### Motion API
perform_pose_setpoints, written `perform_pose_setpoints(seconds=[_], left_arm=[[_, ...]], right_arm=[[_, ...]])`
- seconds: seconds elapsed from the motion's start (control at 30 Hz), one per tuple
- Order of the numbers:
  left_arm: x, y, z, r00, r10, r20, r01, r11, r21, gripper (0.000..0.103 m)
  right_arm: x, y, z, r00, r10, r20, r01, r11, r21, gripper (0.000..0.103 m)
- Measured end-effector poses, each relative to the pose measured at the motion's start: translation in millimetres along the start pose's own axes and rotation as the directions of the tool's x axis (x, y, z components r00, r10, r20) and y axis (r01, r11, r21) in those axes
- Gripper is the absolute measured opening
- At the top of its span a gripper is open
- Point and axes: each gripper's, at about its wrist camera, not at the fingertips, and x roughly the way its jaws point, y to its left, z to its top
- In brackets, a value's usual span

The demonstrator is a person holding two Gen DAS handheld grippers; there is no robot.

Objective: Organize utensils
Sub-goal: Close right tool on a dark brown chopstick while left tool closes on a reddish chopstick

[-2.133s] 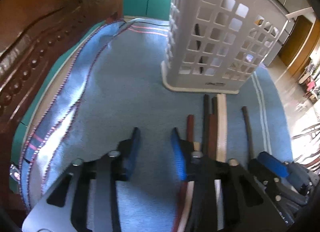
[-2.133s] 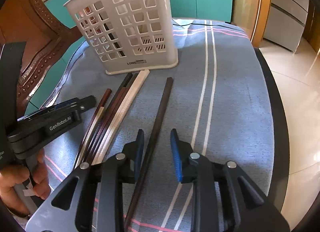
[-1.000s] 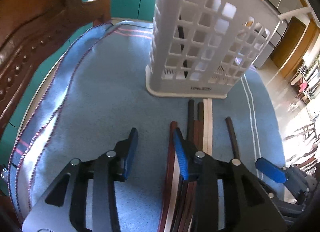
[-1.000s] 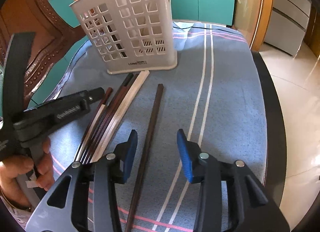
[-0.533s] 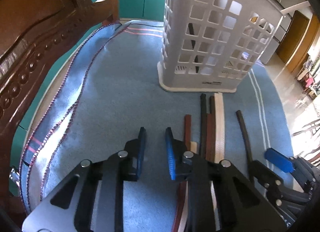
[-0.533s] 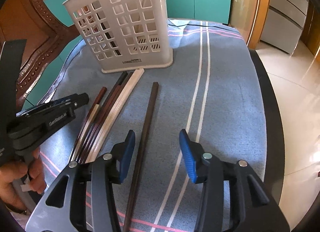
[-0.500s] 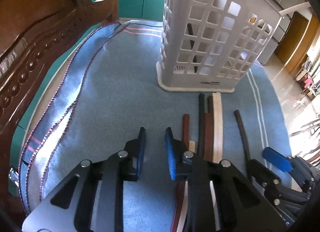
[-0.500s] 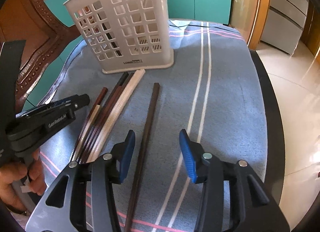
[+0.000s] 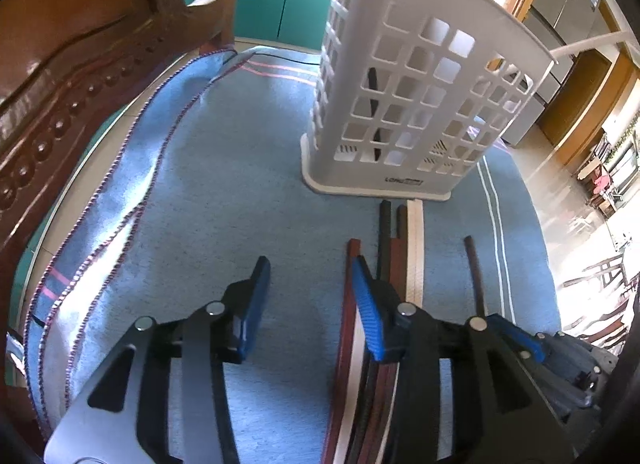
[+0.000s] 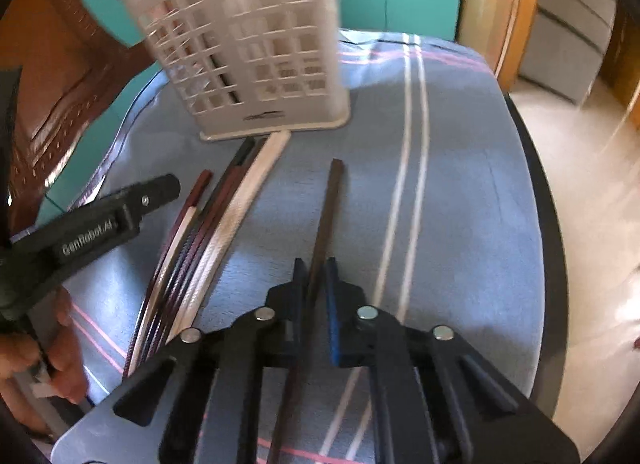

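A white slotted basket [image 9: 400, 103] [image 10: 256, 63] stands on the blue cloth, with a dark stick [image 9: 374, 103] upright inside it. A bundle of several chopsticks [image 9: 414, 248] [image 10: 228, 215] lies in front of it. One dark brown chopstick [image 10: 330, 203] [image 9: 474, 272] lies apart to their right. My right gripper [image 10: 316, 268] is shut on its near half. My left gripper [image 9: 310, 268] hovers left of the bundle, its jaws opening with only cloth between them. Its right finger overlaps the bundle's left edge. One of its fingers [image 10: 120, 215] shows in the right wrist view.
The blue striped cloth [image 9: 240, 183] covers a round table whose dark edge [image 10: 540, 223] runs along the right. A carved wooden chair back [image 9: 60, 63] rises at the left. A hand [image 10: 60, 344] holds the left gripper's handle.
My right gripper has closed on the single dark chopstick, which before lay loose between its open jaws. The left gripper's jaws narrowed, then widened again. The bundle has not moved.
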Motion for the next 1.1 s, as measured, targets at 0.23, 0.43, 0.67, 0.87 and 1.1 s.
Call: perform_pose_setpoints(seconds=[0.23,0.43,0.67,0.87,1.1], left_arm=[[15,-14,1,1.0,-0.01,-0.014,0.01,1.0,0.023,0.051],[18,-22,-3,0.995,0.099,0.013,-0.1,0.991,0.091,0.035],[14,-14,-3,0.994,0.112,0.008,-0.112,0.992,0.059,0.013],[12,-26,-10,0.99,0.143,0.019,-0.144,0.982,0.124,0.025],[9,-20,-8,0.992,0.122,0.022,-0.123,0.987,0.103,0.007]], right_arm=[[-4,-1,0,1.0,0.02,0.019,-0.02,1.0,-0.001,0.018],[-4,3,-1,1.0,0.016,0.015,-0.016,1.0,-0.007,0.023],[0,5,0,1.0,-0.005,0.017,0.005,1.0,-0.007,0.03],[13,18,12,0.995,-0.094,0.024,0.095,0.994,-0.059,0.032],[13,21,15,1.0,0.009,0.02,-0.008,0.998,-0.054,0.006]])
